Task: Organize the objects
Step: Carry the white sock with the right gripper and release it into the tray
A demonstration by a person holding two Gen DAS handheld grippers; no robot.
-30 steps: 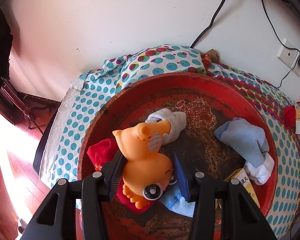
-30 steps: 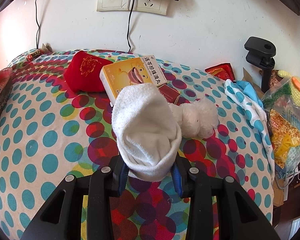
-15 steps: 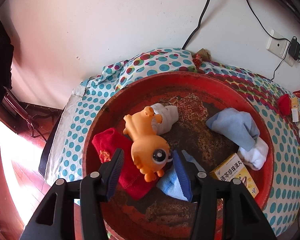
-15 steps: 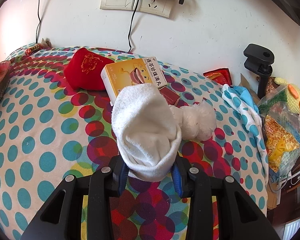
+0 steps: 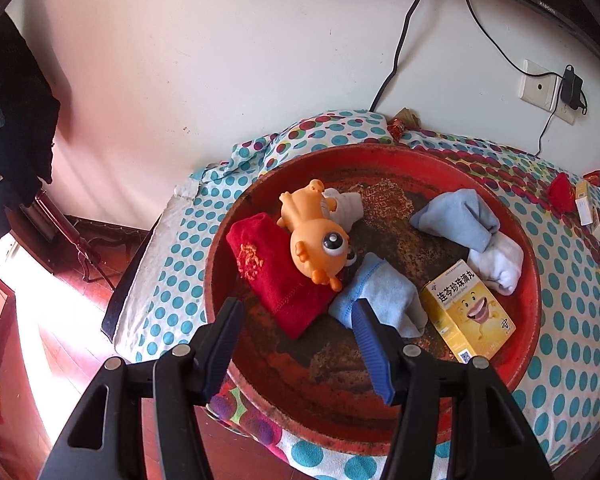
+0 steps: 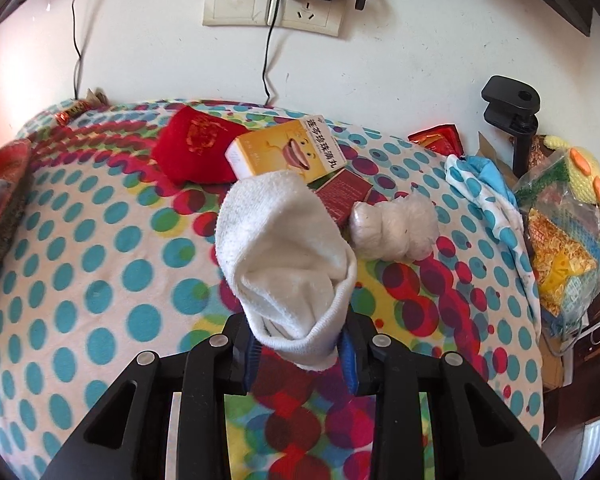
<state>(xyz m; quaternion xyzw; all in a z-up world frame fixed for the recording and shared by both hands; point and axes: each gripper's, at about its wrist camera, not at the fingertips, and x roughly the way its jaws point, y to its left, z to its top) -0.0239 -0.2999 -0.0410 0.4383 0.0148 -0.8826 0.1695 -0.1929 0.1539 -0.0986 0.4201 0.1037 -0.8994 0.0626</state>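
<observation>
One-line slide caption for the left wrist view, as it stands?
Open left gripper above red basin holding orange toy, red pouch, socks and yellow box.

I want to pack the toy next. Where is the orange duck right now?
In the left wrist view, the orange duck lies in the red basin, left of centre, resting on the red pouch.

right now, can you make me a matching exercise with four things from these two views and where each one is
Things:
1. orange toy
2. white sock
3. yellow box
4. red pouch

Places:
A. lying flat in the red basin, near its right rim
B. on the spotted cloth, beside another yellow box
C. clamped in the right gripper
D. in the basin, resting partly on a red cloth

Pairs: 1-D, 2-C, 3-A, 4-B
</observation>
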